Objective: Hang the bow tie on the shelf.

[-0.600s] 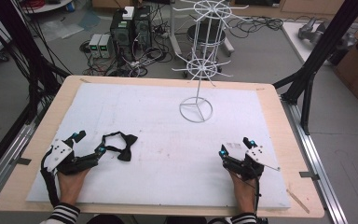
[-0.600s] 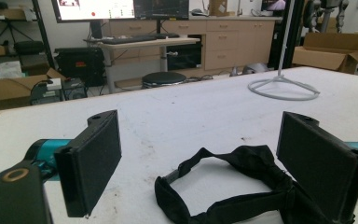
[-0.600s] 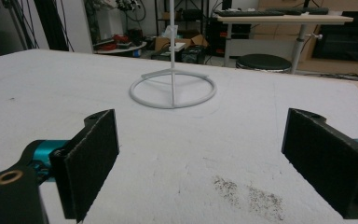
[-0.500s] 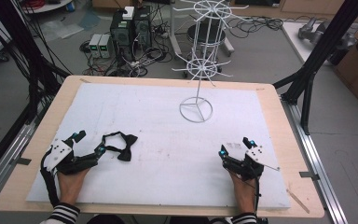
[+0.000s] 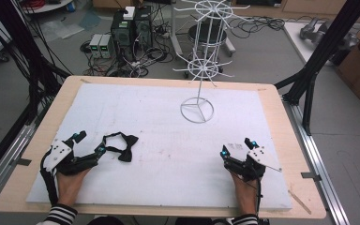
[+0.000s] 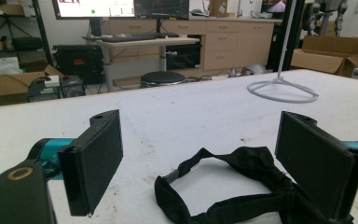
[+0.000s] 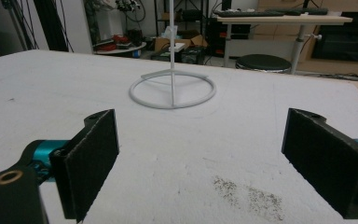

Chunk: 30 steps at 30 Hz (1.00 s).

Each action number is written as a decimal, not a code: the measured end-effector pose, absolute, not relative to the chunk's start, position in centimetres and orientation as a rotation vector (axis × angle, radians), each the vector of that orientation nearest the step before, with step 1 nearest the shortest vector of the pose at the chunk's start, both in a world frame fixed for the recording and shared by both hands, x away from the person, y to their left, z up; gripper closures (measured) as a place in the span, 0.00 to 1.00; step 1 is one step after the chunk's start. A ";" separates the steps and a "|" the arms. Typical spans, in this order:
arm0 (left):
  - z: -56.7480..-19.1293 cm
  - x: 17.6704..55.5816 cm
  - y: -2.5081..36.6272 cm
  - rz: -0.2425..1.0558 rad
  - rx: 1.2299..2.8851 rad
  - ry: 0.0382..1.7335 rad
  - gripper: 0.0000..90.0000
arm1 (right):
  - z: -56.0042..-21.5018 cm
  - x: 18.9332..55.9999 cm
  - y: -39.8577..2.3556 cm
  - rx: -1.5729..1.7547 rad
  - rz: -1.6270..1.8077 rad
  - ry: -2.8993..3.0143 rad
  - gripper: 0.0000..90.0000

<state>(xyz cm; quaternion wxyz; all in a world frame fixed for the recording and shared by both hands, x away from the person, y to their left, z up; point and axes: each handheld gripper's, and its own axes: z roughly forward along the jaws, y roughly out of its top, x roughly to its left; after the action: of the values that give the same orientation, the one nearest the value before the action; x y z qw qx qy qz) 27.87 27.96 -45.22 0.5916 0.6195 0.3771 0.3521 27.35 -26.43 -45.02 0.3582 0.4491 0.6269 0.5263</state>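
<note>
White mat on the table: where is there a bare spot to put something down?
The biggest bare patch is the middle of the white mat, between the bow tie, the wire stand and the right gripper. The far left corner behind the bow tie is bare too. It is crowded at the near left, where the open left gripper sits at the bow tie.

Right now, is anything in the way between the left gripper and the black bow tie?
Nothing visible is. The black fabric bow tie lies flat on the white table cover, right ahead of the open left gripper, its strap partly between the jaws, pads not pressing it.
</note>
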 end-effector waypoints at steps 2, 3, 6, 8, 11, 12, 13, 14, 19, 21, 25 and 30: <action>-45.2 27.9 27.9 0.817 1.443 0.881 0.17 | -45.0 27.3 -26.4 1.163 1.358 1.615 0.11; -45.2 27.9 27.9 0.819 1.445 0.887 0.17 | -45.0 27.3 -26.4 1.164 1.357 1.613 0.11; -45.0 28.1 27.9 0.794 1.468 0.919 0.17 | -45.0 27.3 -26.4 1.171 1.359 1.612 0.11; -44.9 28.2 27.9 0.751 1.495 0.943 0.16 | -45.0 27.3 -26.4 1.167 1.358 1.612 0.11; -44.6 28.0 27.8 0.763 1.505 0.931 0.16 | -45.0 27.3 -26.4 1.173 1.362 1.610 0.11; -44.3 28.0 27.8 0.761 1.516 0.919 0.16 | -45.0 27.3 -26.4 1.173 1.362 1.610 0.11; -44.1 28.0 27.7 0.752 1.527 0.915 0.16 | -45.0 27.3 -26.4 1.178 1.364 1.610 0.11; -43.7 28.1 27.7 0.740 1.541 0.915 0.16 | -45.0 27.4 -26.5 1.171 1.366 1.608 0.11; -41.9 28.7 26.8 0.725 1.622 0.902 0.16 | -45.0 27.4 -26.6 1.179 1.372 1.606 0.11; -41.4 29.0 26.5 0.725 1.657 0.906 0.16 | -45.0 27.4 -26.6 1.179 1.371 1.606 0.11; -40.3 29.4 25.6 0.696 1.719 0.915 0.16 | -45.0 27.4 -26.7 1.182 1.376 1.603 0.11; -39.0 30.0 23.8 0.648 1.851 0.916 0.17 | -45.0 27.4 -26.7 1.190 1.379 1.601 0.11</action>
<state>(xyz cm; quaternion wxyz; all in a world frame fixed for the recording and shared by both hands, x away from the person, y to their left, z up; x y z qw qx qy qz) 30.05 23.84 -38.98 0.4692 0.7553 0.3736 0.2644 27.42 -26.70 -45.02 0.3505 0.4596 0.6182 0.5326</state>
